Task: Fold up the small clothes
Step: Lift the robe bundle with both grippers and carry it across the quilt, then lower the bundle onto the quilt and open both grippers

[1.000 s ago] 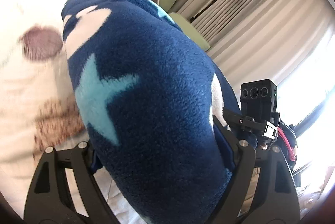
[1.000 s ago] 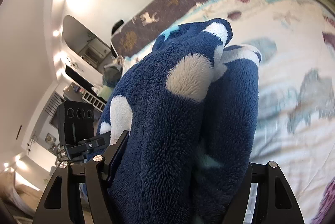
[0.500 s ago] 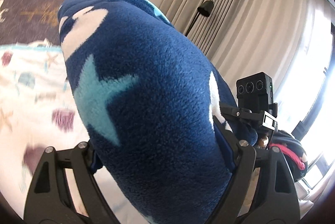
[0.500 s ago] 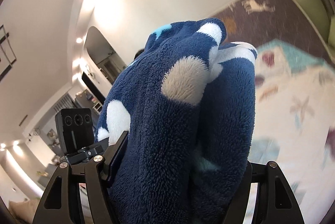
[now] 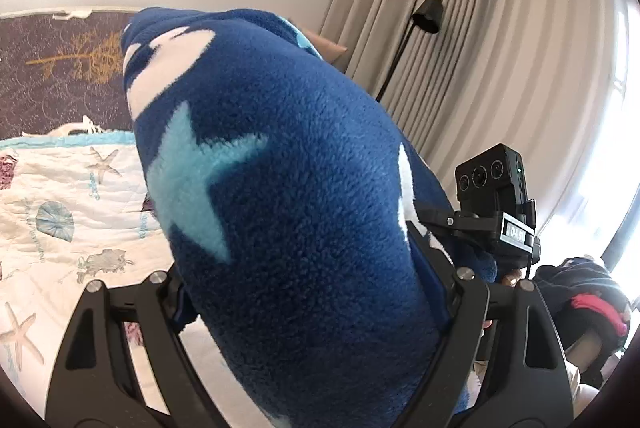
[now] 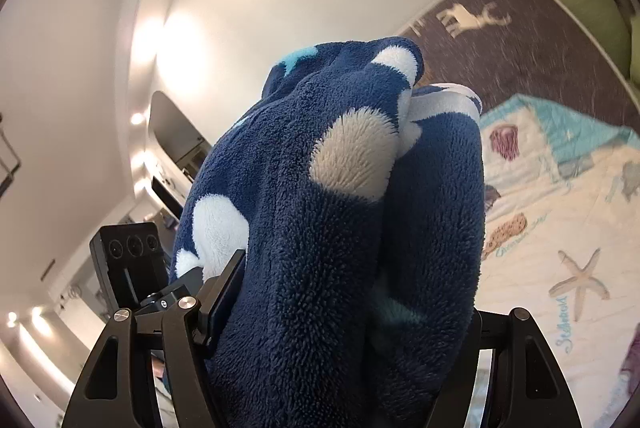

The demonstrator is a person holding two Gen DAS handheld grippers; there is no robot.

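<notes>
A navy fleece garment [image 5: 304,211] with white spots and a light-blue star fills the left wrist view. My left gripper [image 5: 316,308] is shut on it, with the cloth bulging up between the fingers. The same garment [image 6: 344,236] fills the right wrist view, and my right gripper [image 6: 340,332] is shut on it too. Both grippers hold the garment lifted above the bed. The other gripper's camera block shows beside the cloth in each view [image 5: 496,195] [image 6: 128,260]. The fingertips are hidden in the fleece.
Below lies a white quilt [image 5: 60,195] [image 6: 560,248] printed with starfish and shells. A dark patterned headboard [image 5: 48,75] [image 6: 520,39] stands behind it. Beige curtains [image 5: 500,47] and a black floor lamp [image 5: 428,15] stand at the right. Dark clothes [image 5: 580,292] lie low right.
Both grippers have tilted upward with the garment held the same way. Wall, curtains and ceiling have replaced much of the quilt in both views.
</notes>
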